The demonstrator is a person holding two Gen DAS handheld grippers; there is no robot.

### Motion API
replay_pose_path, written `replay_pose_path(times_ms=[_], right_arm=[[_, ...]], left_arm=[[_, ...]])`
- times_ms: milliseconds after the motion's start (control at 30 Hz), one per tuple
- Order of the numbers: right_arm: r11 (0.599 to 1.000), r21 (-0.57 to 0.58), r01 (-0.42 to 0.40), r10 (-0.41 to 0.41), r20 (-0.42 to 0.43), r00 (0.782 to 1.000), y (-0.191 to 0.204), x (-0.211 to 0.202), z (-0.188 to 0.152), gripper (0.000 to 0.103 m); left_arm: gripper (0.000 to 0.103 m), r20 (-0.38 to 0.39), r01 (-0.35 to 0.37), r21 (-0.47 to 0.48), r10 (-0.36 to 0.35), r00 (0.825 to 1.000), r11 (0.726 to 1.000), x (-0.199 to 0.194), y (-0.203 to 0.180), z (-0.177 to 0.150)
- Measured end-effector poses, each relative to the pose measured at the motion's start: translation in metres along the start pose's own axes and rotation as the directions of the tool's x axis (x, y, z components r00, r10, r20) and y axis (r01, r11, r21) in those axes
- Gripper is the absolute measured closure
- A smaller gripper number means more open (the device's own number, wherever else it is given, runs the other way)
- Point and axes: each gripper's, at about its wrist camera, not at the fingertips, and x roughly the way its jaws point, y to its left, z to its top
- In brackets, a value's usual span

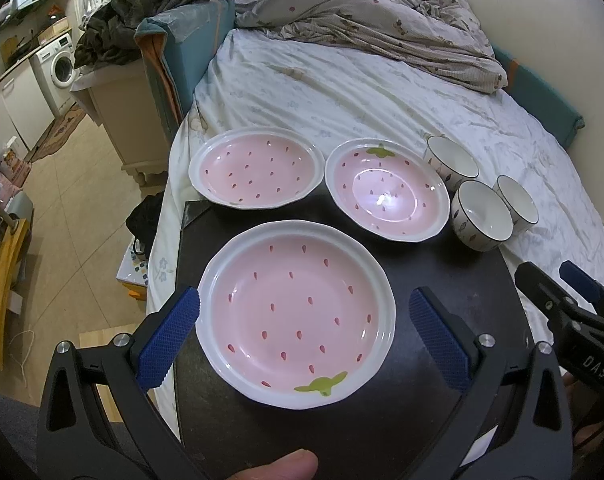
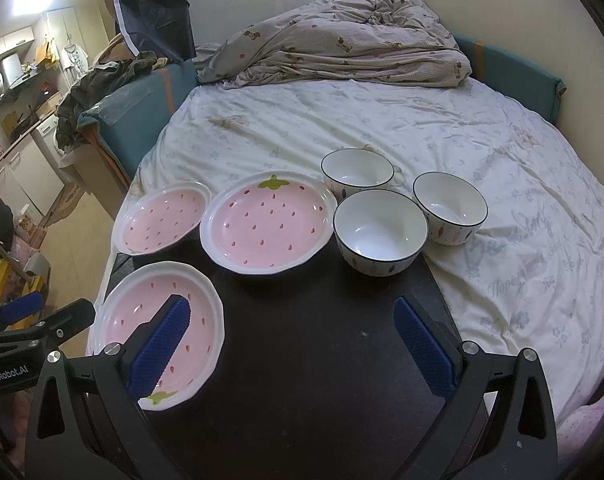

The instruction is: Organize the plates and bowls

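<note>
Three pink strawberry-pattern plates lie on a black table (image 1: 461, 280). The near plate (image 1: 296, 316) sits between the fingers of my open left gripper (image 1: 305, 298), which touch nothing. Two more plates (image 1: 256, 168) (image 1: 387, 188) rest at the table's far edge. Three white bowls (image 2: 357, 170) (image 2: 379, 230) (image 2: 449, 206) cluster to the right of them, where the table meets the bed. My right gripper (image 2: 292, 306) stands open over bare black tabletop (image 2: 302, 360), its left finger overlapping the near plate (image 2: 206, 320) in view.
The table stands against a bed with a white sheet (image 2: 381, 120) and a crumpled duvet (image 2: 341, 40) at the back. Floor and kitchen units (image 1: 30, 92) lie to the left. A thumb (image 1: 278, 466) shows at the bottom of the left wrist view.
</note>
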Motion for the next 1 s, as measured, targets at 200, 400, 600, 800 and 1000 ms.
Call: replay_pose_path(times_ms=[200, 400, 600, 800, 1000], right_arm=[[1.000, 0.002, 0.001, -0.001, 0.004, 1.000, 0.0000, -0.0013, -0.0005, 0.000], [1.000, 0.001, -0.001, 0.001, 0.004, 1.000, 0.0016, -0.0001, -0.0012, 0.000], [1.000, 0.003, 0.000, 0.000, 0.004, 1.000, 0.0012, 0.0001, -0.0017, 0.000], [1.000, 0.002, -0.002, 0.002, 0.004, 1.000, 0.0012, 0.0007, -0.0019, 0.000], [1.000, 0.000, -0.001, 0.001, 0.005, 1.000, 0.0010, -0.0016, -0.0014, 0.000]], left_arm=[[0.000, 0.004, -0.004, 0.007, 0.004, 1.000, 1.000, 0.0011, -0.0027, -0.0031], [0.000, 0.002, -0.006, 0.008, 0.006, 1.000, 1.000, 0.0016, -0.0036, -0.0027], [0.000, 0.002, -0.005, 0.008, 0.005, 1.000, 1.000, 0.0013, -0.0030, -0.0027], [0.000, 0.001, -0.003, 0.005, 0.003, 1.000, 1.000, 0.0010, -0.0025, -0.0028], [0.000, 0.002, -0.004, 0.007, 0.004, 1.000, 1.000, 0.0009, -0.0024, -0.0023]])
